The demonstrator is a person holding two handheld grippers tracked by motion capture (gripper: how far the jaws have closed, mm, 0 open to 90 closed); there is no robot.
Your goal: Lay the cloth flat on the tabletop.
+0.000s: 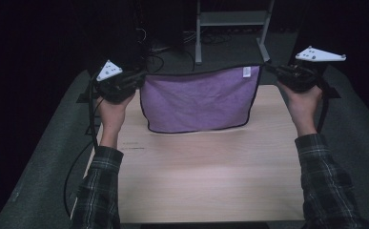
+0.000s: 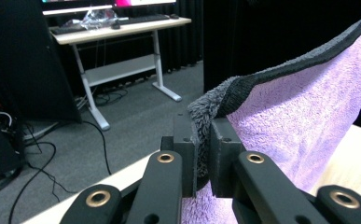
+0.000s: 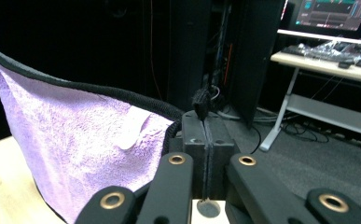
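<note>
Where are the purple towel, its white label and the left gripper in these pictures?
purple towel (image 1: 199, 102): high view, middle of the hanging cloth.
white label (image 1: 247, 71): high view, tag near the towel's top right corner.
left gripper (image 2: 202, 154): left gripper view, between the jaw tips, shut on the towel's dark edge.

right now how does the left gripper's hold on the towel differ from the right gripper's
The left gripper pinches a thick, bunched corner of the purple towel; the right gripper pinches only a thin strip of black hem. The white tag sits near the right gripper's corner, not the left's. Both are shut on top corners, holding the towel spread.
</note>
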